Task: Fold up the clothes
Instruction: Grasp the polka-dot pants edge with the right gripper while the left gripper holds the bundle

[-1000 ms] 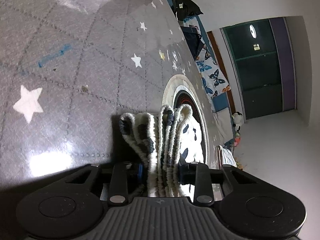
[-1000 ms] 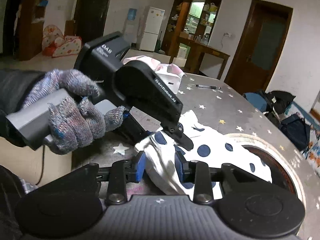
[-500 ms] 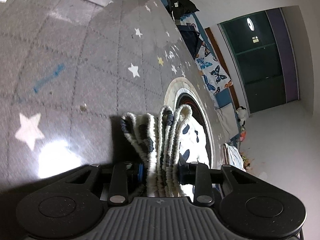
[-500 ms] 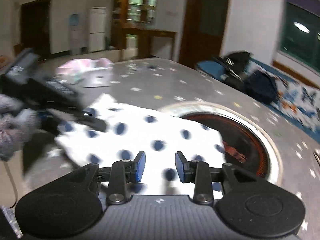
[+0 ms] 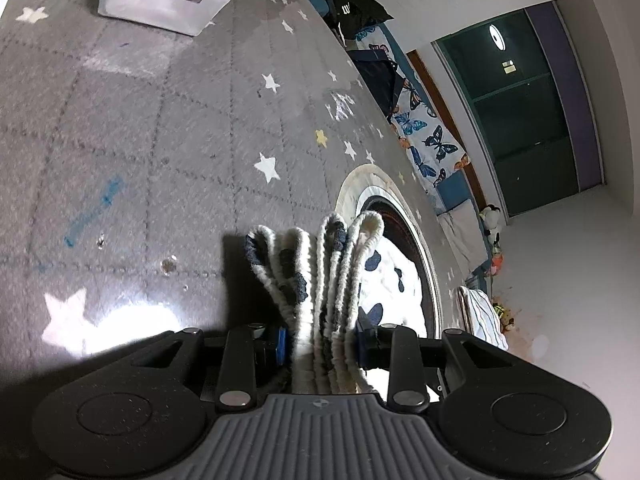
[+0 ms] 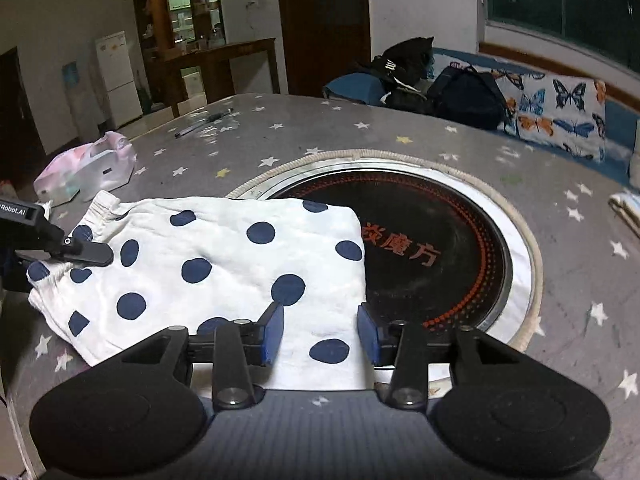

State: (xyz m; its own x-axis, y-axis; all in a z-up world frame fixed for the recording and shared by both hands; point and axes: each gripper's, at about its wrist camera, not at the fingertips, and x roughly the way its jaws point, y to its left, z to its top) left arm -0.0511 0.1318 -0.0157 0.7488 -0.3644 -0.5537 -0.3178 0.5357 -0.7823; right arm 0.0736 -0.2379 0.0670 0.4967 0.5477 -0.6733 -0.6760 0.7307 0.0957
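The spotted shorts (image 6: pixel 224 268) lie flat on the star-patterned table (image 6: pixel 400 128), white with dark blue dots, folded over on themselves, their right edge lapping onto the round cooktop (image 6: pixel 440 248) set into the middle of the table. A second ago the right gripper (image 6: pixel 320 332) had its jaws closed on the cloth close by the other tool; now it has let go and pulled back to the near edge, at six o'clock of the garment, where its blue pads stand apart with only flat fabric showing between them. The left gripper (image 5: pixel 320 340) has not changed: it is still clamped on the bunched elastic waistband (image 5: pixel 320 264), at nine o'clock of the shorts in the right camera's view, pinning that end. To my eye this means one fold has been laid down and released, and the free tool is now placed by the bottom hem, perhaps for another fold or to smooth it. A pale plastic bag (image 6: pixel 86 172) sits at ten o'clock and a pen (image 6: pixel 204 122) further back.
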